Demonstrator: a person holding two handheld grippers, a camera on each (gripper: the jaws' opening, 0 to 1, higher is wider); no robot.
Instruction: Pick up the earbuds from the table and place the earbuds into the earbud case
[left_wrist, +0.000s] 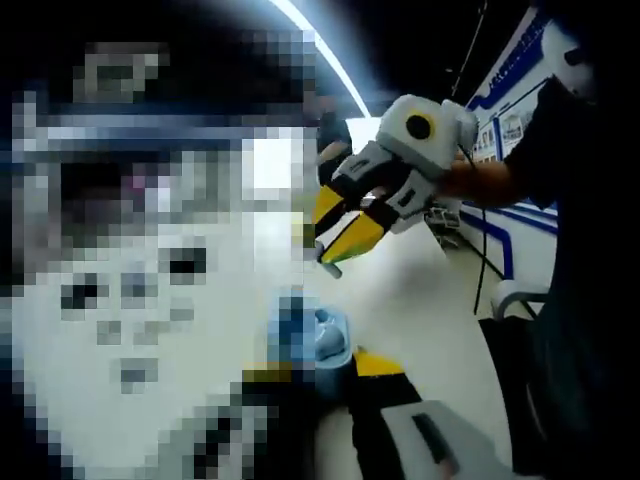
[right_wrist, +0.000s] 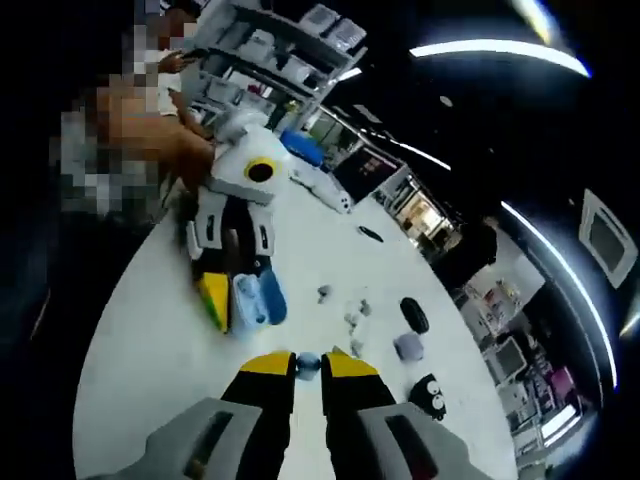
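Observation:
My left gripper (left_wrist: 320, 368) is shut on a light blue earbud case (left_wrist: 305, 335), which stands open between its yellow-tipped jaws. In the right gripper view the same left gripper (right_wrist: 240, 300) comes in from the upper left with the case (right_wrist: 260, 298) held over the white table (right_wrist: 150, 340). My right gripper (right_wrist: 308, 365) is shut on a small blue earbud (right_wrist: 308, 362) pinched at its tips, a short way from the case. In the left gripper view the right gripper (left_wrist: 345, 238) hangs above and beyond the case, with a small grey-blue piece (left_wrist: 331, 268) at its tips.
Loose small earbuds (right_wrist: 325, 293) (right_wrist: 356, 316) lie mid-table. Beyond them are a dark oval case (right_wrist: 413, 315), a lavender case (right_wrist: 408, 347) and a black case with white eyes (right_wrist: 428, 392). A dark pen (right_wrist: 370, 233) lies farther back. A person's arm (left_wrist: 490, 180) holds the right gripper.

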